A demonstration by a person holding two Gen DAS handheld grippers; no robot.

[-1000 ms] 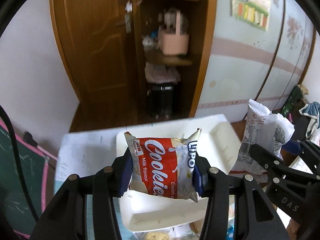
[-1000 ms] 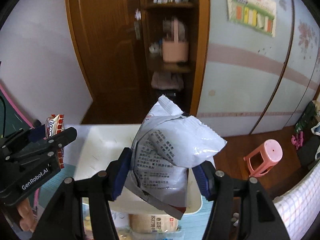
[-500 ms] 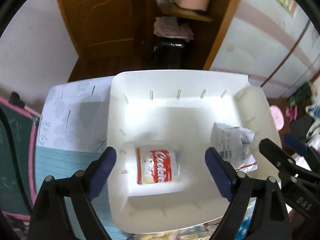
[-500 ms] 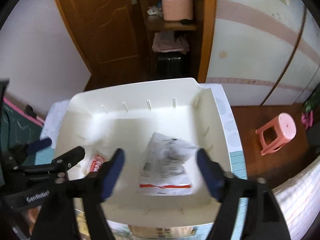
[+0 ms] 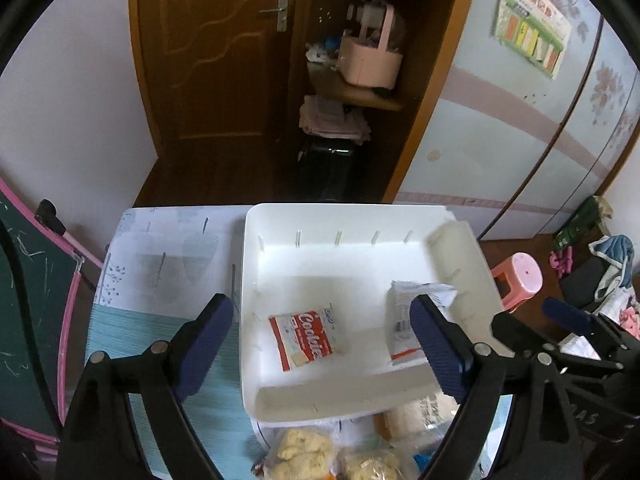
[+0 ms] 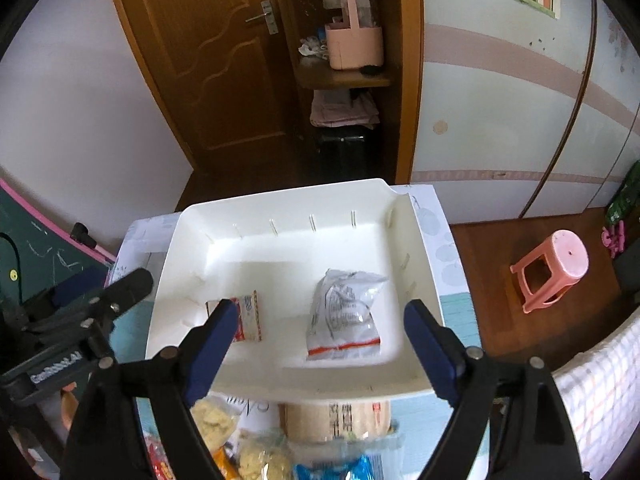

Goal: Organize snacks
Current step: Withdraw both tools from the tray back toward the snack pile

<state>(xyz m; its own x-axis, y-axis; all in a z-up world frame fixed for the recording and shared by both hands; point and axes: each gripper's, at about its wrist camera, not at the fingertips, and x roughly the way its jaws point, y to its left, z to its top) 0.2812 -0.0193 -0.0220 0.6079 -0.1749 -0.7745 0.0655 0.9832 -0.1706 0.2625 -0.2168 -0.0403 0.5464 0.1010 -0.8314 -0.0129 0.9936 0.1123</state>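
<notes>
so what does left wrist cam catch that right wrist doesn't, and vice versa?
Left wrist only: the full red face of the cookie pack, and the right hand-held gripper at its right edge, open.

Right wrist only: the whole white snack bag unobstructed, a blue wrapper at the bottom, and the left hand-held gripper at its left.

Both: the white tray holding the two packs, loose snacks in front of it, the pink stool.
</notes>
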